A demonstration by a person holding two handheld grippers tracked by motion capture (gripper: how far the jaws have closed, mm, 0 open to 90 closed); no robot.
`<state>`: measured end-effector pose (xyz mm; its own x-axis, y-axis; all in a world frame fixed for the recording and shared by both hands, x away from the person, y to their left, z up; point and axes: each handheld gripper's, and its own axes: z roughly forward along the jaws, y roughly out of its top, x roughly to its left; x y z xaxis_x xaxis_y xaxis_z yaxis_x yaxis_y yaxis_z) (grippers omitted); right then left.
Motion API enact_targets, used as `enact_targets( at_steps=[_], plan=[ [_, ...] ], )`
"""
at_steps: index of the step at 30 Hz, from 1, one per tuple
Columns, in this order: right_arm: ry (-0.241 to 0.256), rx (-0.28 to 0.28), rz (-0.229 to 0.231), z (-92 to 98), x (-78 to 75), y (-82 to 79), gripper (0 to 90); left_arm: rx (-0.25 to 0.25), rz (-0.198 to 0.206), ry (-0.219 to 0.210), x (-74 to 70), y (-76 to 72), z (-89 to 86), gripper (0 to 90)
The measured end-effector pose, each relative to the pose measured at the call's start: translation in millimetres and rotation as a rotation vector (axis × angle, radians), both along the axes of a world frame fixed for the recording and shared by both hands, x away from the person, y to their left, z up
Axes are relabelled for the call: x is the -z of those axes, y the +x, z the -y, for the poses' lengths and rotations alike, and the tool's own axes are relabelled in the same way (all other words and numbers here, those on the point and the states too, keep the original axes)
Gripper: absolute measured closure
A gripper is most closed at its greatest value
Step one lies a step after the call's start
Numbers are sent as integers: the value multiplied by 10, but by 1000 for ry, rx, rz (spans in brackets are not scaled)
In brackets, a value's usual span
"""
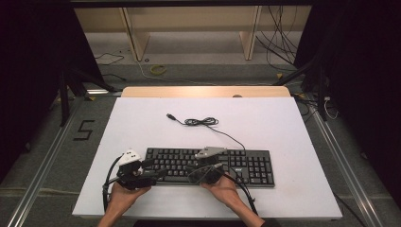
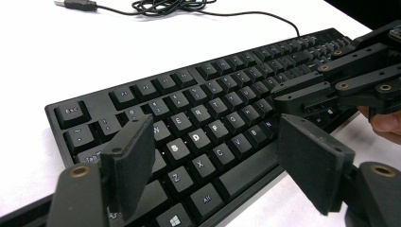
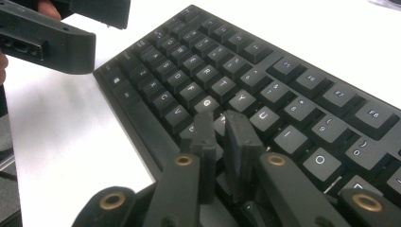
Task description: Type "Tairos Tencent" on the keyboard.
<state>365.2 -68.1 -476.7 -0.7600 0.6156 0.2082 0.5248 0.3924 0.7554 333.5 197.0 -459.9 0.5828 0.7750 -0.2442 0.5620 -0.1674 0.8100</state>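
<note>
**Grippers poised over the keyboard's letter rows**

Right gripper (image 3: 222, 137) has its jaws pressed nearly together, nothing between them, tips down at the keys around H and J, as if to press one. Left gripper (image 2: 215, 156) stands wide open and empty, straddling the S, D and C keys from the near edge of the keyboard (image 1: 246, 165).

That keyboard lies flat on the white table (image 1: 302, 137), near the person's edge and parallel to it, both hands (image 1: 222, 187) just behind it. It looks like a rigid plastic slab, light to moderate in weight, with a smooth case that could skate on the tabletop if pushed sideways. Keycaps are sprung and give under a tip, so a straight downward press suits them; for lifting, the short ends or the long front lip would be the firmer holds.

Its cable (image 1: 203, 122) runs off the back edge to a loose coil and a free plug (image 1: 171, 116), and may drag if the board shifts. Open tabletop lies behind and to both sides; the near edge is close.
</note>
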Motion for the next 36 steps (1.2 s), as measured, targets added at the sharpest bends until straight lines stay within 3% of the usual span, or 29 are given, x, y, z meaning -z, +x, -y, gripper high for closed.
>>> enact_targets(
  at_steps=[16, 36],
  plan=[
    [18, 7, 3, 44, -38, 0, 758, -7, -2, -1, -5, 21, 3, 279],
    [61, 14, 5, 201, -101, -34, 481, -5, -1, 8, -25, 111, 49, 278]
  ],
)
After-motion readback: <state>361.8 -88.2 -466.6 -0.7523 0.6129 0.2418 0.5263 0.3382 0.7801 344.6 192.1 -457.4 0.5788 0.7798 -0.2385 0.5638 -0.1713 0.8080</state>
